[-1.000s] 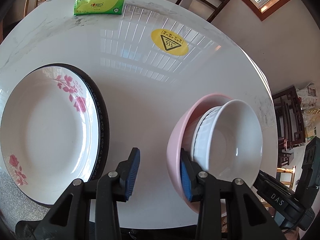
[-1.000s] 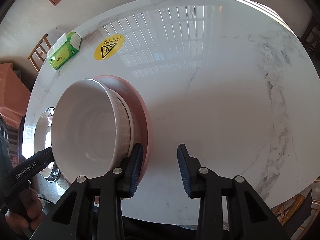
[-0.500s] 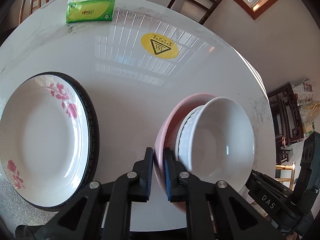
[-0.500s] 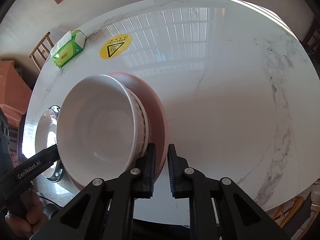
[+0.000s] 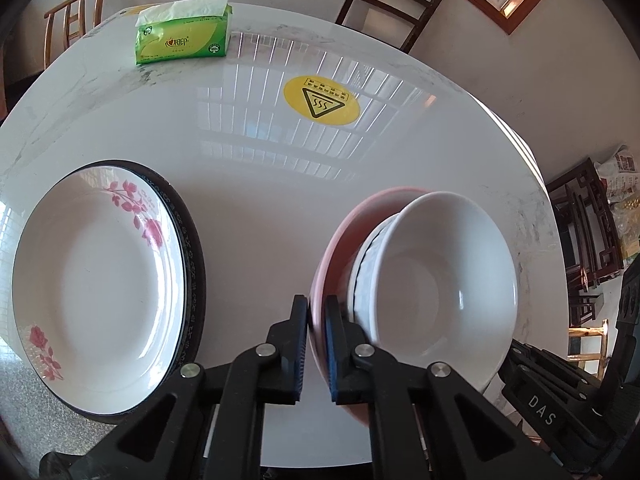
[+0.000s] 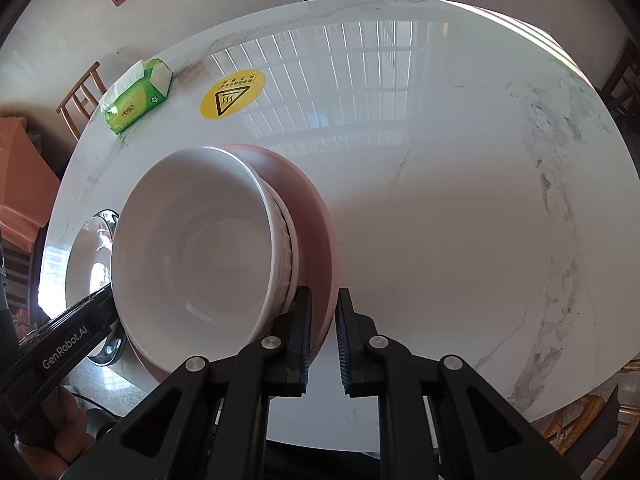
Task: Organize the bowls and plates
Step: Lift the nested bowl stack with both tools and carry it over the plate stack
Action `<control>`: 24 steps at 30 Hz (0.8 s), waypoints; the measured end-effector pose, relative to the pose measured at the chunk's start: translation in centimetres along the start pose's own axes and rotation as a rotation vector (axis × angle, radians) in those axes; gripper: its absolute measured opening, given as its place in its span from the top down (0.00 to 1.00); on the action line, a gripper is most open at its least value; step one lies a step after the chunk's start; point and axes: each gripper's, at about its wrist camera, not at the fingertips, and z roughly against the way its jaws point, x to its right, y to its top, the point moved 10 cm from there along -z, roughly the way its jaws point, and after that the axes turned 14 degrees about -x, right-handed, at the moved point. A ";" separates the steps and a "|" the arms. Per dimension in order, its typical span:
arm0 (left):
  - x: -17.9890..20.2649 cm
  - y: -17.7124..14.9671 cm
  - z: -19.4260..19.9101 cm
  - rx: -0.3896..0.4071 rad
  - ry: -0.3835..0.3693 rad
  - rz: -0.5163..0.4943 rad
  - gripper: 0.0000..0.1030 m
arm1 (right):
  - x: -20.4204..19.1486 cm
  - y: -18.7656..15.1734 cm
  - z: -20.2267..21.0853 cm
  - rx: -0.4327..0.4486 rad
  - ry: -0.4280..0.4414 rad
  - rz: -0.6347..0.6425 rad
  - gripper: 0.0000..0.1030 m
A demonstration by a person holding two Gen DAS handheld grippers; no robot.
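A: Start with the big picture: where does everything sit?
B: The round marble table (image 5: 260,184) carries a flowered plate (image 5: 96,276) stacked on a dark-rimmed one at the left, and nearer the front edge a pink bowl (image 5: 340,240) with a white bowl (image 5: 444,292) nested inside it, a ribbed one between them. A tissue pack (image 5: 182,40) and a yellow sticker (image 5: 321,101) lie further back

A: And the claws?
B: The left gripper (image 5: 316,344) is clenched on the pink bowl's left rim, one pad outside the wall, one inside. The right gripper (image 6: 322,340) pinches the opposite rim the same way. Both look seated on the wall

A: So which step is this?
B: I'd say the two-handed grasp of the bowl stack is made, with the lift not yet begun

A: What does the next move need?
B: Probably raising both hands together and level, so the loose inner bowls don't slide, then carrying the stack to wherever the bowls belong, perhaps beside the plates
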 end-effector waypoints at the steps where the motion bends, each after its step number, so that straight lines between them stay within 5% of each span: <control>1: -0.1 0.0 0.0 0.000 0.001 0.000 0.94 | 0.0 0.0 0.0 -0.003 0.000 0.000 0.87; 24: -0.6 0.0 0.8 0.010 0.007 0.000 0.94 | -0.4 -0.1 0.1 -0.019 0.000 0.007 0.87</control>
